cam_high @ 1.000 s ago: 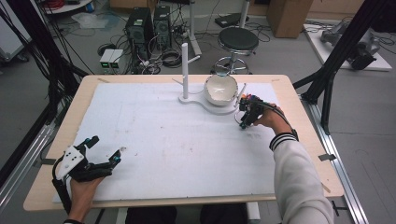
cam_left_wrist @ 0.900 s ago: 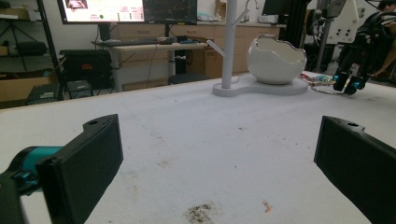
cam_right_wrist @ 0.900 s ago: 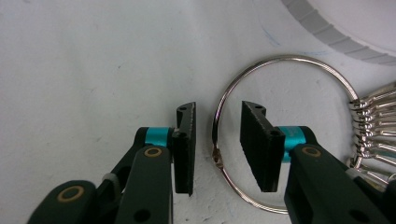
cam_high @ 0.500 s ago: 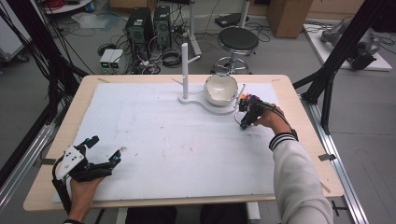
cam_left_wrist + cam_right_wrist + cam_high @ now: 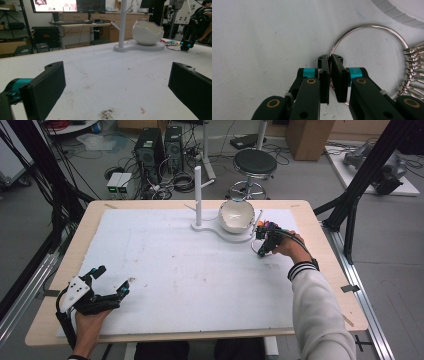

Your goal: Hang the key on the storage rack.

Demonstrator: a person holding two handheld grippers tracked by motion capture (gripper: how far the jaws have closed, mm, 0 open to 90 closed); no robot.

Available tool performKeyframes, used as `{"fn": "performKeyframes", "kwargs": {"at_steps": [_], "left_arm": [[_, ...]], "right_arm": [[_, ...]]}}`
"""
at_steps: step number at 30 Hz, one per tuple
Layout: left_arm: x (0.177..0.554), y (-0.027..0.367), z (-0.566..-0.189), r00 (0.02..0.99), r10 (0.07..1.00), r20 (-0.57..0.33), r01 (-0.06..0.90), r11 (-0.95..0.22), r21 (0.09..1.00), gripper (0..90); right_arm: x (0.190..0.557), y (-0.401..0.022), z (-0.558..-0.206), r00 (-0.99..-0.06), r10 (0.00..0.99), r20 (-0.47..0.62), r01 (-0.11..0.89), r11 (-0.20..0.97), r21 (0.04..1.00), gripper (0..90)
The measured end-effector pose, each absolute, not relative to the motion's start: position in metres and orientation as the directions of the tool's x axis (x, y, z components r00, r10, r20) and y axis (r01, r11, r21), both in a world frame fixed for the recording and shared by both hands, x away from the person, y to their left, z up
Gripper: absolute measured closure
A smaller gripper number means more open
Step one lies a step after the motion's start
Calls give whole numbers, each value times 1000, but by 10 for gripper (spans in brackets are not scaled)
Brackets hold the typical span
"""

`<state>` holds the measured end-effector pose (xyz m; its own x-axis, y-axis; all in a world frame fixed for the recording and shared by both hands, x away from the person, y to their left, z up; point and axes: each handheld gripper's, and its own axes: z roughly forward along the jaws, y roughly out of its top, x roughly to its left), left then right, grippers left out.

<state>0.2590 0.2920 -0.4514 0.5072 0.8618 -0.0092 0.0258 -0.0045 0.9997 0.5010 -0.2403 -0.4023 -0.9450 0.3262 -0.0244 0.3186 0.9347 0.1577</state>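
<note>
**Right jaws pinch the ring beside the stand**

In the right gripper view, the right gripper [image 5: 329, 75] has just been closing its jaws, and they now pinch the wire of a metal ring [image 5: 372, 26] that lies flat on the white tabletop [image 5: 262, 32]. Only a thin gap shows between the jaws, with the ring's wire running through it. Several smaller loops [image 5: 413, 67] hang on the ring's far side at the right edge of that view.

In the high view the right gripper [image 5: 265, 242] sits near the far right of the tabletop [image 5: 200, 285], just beside the white stand [image 5: 220, 226] that carries a post [image 5: 198, 190] and a bowl [image 5: 237, 215]. Coloured bits [image 5: 270, 225] lie by the gripper.

The left gripper [image 5: 107, 282] rests at the near left corner, well apart from the stand, its jaws spread wide with nothing between them.
</note>
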Motion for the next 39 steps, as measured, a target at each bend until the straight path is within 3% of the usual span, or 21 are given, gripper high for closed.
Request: {"fn": "performKeyframes", "kwargs": {"at_steps": [26,39], "left_arm": [[259,292,-451,505,863,-9,23,-3,1000,17],[259,292,-451,505,863,-10,24,-3,1000,17]], "right_arm": [[498,-237,-402,-950,305,-63,294,946,136,872],[495,-248,-383,-927,372,-44,349,901,258,880]]}}
